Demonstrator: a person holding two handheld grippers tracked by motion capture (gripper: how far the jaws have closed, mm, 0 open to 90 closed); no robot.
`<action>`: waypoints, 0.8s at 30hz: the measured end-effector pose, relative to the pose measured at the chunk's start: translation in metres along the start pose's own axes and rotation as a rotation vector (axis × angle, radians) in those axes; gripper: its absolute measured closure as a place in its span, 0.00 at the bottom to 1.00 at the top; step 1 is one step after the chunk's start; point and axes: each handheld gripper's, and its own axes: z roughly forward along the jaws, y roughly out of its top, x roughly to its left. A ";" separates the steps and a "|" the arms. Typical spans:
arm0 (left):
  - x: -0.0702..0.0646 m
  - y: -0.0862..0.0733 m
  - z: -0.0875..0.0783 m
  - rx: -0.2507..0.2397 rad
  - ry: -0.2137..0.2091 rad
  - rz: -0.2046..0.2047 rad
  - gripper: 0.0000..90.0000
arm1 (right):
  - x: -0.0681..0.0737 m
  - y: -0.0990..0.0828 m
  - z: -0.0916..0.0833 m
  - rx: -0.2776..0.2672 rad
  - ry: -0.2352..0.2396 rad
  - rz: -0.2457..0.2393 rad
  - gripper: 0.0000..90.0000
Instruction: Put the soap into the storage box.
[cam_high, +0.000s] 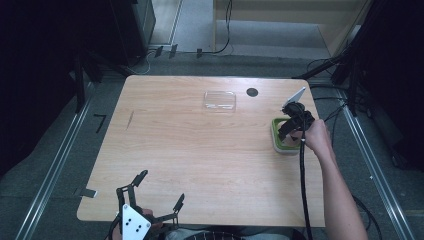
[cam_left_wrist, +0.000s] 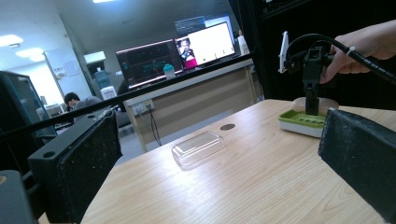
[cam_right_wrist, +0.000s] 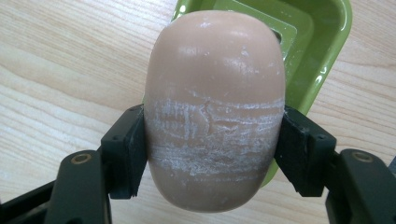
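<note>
There, the right gripper (cam_right_wrist: 212, 154) pinched a soap (cam_right_wrist: 215, 112) across its width, one black jaw pressed flat against each side. The soap was a smooth, pinkish oval bar with whitish scuffs in a band where the jaws met it. Beyond and beneath it lay a green dish (cam_right_wrist: 327, 51); the bar's far end overlapped the dish's near corner, while the end nearest the gripper's body stood over bare table (cam_right_wrist: 56, 60). Whether the bar touched the dish could not be told.

In the high view the right gripper (cam_high: 295, 125) pointed down over the dish (cam_high: 276, 135), which sat near the table's (cam_high: 200, 150) right edge, and the person's right hand (cam_high: 316, 136) held it from behind, its cable trailing back along the forearm. In the left gripper view the same gripper (cam_left_wrist: 312, 105) stood upright on the soap (cam_left_wrist: 299, 104) over the dish (cam_left_wrist: 299, 122).

The left gripper (cam_high: 159, 197) rested at the near edge, well apart from the right one, its jaws spread wide with nothing between them. Its two pads (cam_left_wrist: 84, 163) framed the table (cam_left_wrist: 243, 177) ahead. A clear lid (cam_high: 219, 100) lay far ahead of it, to the left of the right gripper, with a small dark hole (cam_high: 252, 92) in the tabletop just beside the lid.
</note>
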 end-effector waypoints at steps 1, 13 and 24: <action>0.000 0.000 0.000 0.000 0.000 0.000 0.00 | 0.000 0.000 0.000 0.001 0.000 0.003 0.38; 0.000 0.000 0.000 0.002 -0.001 0.000 0.00 | -0.005 0.002 0.012 -0.016 -0.001 0.041 0.38; 0.000 0.000 0.000 0.001 -0.001 0.001 0.00 | -0.006 0.004 0.021 -0.033 -0.014 0.071 0.37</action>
